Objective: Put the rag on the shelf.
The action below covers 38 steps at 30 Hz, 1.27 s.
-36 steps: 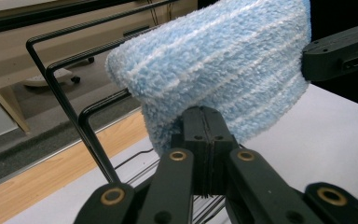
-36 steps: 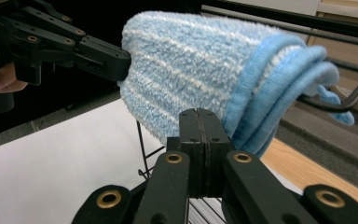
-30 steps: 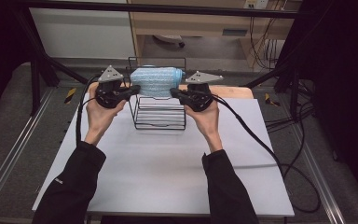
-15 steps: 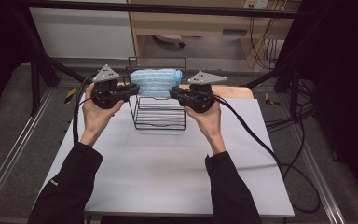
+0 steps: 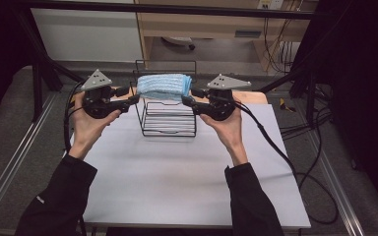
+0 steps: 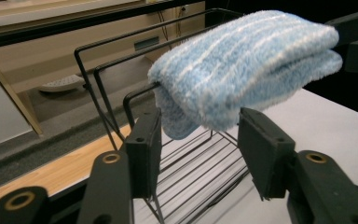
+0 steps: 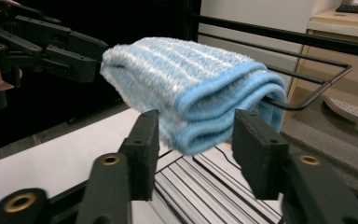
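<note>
A folded blue striped towel lies across the top wires of a black wire rack at the back middle of the white table. My left gripper is at the towel's left end and my right gripper at its right end. Both are open. In the left gripper view the towel hangs just beyond and above the left gripper, over the rack. In the right gripper view the towel's folded edge sits just past the spread jaws of the right gripper, with the left gripper beyond.
A wooden strip runs along the table's far edge behind the rack. Cables trail from the right gripper across the table's right side. A dark frame bar crosses overhead at the back.
Both hands have drawn slightly outward, the left one more, so the grippers stand a little farther from the towel's ends. The towel and rack have stayed in place.
</note>
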Motion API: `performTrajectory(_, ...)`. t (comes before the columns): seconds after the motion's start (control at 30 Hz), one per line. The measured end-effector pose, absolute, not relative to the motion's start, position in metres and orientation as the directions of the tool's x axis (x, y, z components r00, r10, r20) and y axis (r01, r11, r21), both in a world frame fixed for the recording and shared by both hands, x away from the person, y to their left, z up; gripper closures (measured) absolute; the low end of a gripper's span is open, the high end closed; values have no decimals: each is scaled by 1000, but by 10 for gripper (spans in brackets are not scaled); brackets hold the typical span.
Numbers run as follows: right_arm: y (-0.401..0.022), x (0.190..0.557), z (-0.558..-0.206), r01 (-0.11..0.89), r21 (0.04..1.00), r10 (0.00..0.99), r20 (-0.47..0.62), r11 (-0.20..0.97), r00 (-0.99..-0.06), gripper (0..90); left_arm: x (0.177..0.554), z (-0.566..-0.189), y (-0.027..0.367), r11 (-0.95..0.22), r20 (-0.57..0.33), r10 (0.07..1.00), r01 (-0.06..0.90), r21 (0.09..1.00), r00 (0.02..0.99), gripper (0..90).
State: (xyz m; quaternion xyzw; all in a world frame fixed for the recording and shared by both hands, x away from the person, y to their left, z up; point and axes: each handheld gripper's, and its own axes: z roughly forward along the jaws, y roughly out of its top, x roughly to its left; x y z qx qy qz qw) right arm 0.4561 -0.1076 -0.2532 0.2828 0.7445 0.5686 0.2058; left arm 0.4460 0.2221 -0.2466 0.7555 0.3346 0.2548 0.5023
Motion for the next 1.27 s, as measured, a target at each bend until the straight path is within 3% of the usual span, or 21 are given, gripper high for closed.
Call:
performTrajectory(0.3,-124,443,-267,229,952,672,35,203,-739,288,431,-274,240,-294,45,763,283,913,645,370)
performTrajectory(0.6,-159,426,-313,298,925,701,51,235,-712,115,415,-320,253,-332,51,766,326,885,641,217)
performTrajectory(0.87,-195,407,-360,383,890,718,98,246,-689,41,401,-366,259,-349,23,761,380,856,648,126)
performTrajectory(1.27,-232,389,-406,467,856,742,162,222,-650,7,385,-407,270,-340,-21,761,426,838,649,84)
